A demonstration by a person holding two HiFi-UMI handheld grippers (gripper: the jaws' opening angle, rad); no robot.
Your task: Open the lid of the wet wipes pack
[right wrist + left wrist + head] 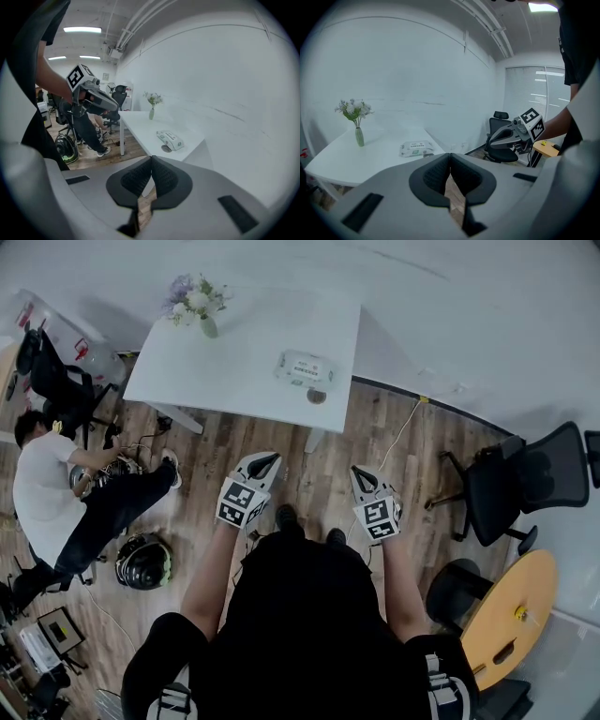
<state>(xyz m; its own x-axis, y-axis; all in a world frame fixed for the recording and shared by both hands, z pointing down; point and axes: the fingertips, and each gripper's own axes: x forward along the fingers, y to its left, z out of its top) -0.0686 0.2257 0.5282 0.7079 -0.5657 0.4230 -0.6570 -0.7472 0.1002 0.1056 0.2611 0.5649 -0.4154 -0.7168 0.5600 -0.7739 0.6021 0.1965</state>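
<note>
A white wet wipes pack (305, 368) with green print lies flat near the front right of a white table (234, 343); it also shows as the pack (416, 149) and the pack (170, 139). Its lid looks closed. My left gripper (267, 465) and right gripper (361, 478) are held over the wooden floor, well short of the table. Both are shut with nothing between the jaws. From each gripper view I see the other one: the right gripper (506, 137) and the left gripper (101, 101).
A vase of flowers (199, 306) stands at the table's far left corner, and a small dark round object (317, 397) lies by the pack. A seated person (66, 493) is at left, a helmet (143, 562) on the floor, black chairs (511, 488) and a round wooden table (511, 615) at right.
</note>
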